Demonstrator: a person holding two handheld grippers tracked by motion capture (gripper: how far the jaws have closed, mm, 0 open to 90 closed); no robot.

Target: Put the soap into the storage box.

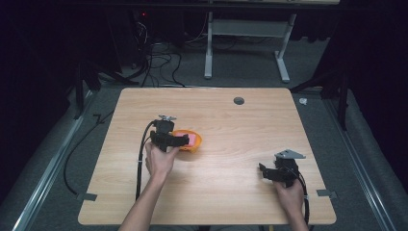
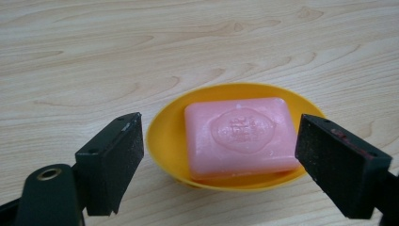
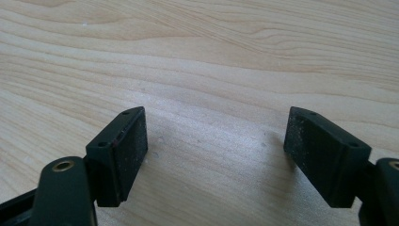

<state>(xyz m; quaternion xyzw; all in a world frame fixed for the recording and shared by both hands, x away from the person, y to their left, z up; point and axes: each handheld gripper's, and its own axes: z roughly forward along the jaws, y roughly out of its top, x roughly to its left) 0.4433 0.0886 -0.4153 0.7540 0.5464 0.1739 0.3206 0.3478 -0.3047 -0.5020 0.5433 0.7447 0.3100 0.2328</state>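
Observation:
A pink bar of soap [image 2: 240, 136] with a stamped oval mark lies flat in a shallow yellow dish [image 2: 164, 136] on the wooden table. In the high view the dish [image 1: 195, 144] sits left of the table's middle with the soap [image 1: 192, 140] in it. My left gripper [image 2: 219, 165] is open, its jaws standing to either side of the dish's near rim, apart from the soap. The same gripper [image 1: 180, 141] is held by a hand from the near side. My right gripper [image 3: 216, 155] is open over bare wood, and it rests near the front right [image 1: 263, 170].
The table [image 1: 240, 125] has a small dark round hole [image 1: 238, 100] near its far edge. Cables trail from both grippers off the near edge. Beyond the table stand a white frame [image 1: 245, 33] and floor cables [image 1: 159, 62].

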